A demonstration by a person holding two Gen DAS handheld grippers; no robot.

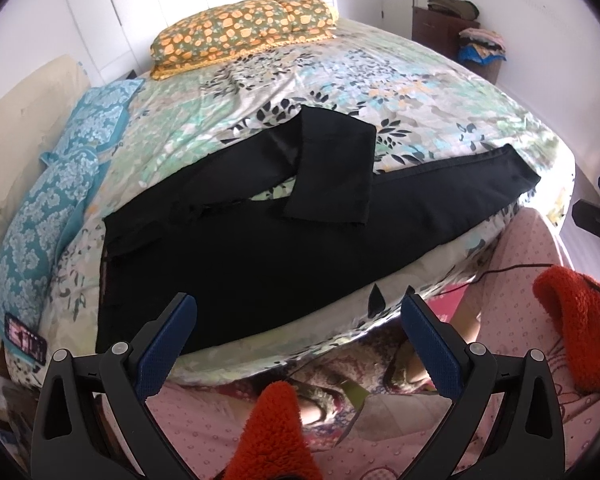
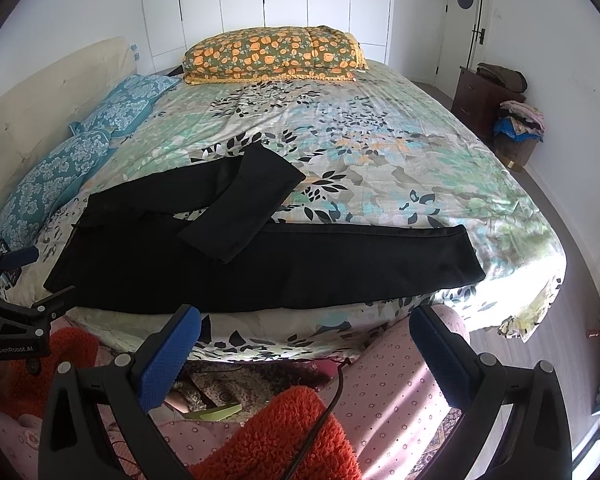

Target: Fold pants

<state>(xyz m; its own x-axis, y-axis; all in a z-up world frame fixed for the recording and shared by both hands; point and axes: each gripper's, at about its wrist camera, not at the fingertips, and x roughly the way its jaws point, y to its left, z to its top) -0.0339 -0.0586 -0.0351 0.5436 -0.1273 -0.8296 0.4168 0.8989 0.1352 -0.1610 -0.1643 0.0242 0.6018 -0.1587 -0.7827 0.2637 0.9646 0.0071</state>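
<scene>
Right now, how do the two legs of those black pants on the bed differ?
The near pant leg lies stretched out straight along the bed's front edge, while the far pant leg is bent back on itself. The near pant leg's hem reaches toward the bed's corner; the far pant leg's hem rests on top of the near one. Both are plain black and lie flat on the floral bedspread.

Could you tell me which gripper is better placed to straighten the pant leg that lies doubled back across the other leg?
Probably the left. The folded-back leg lies toward the waistband side, which the left gripper faces. The right gripper is nearer the straight leg's hem. Both are open and off the pants.
</scene>
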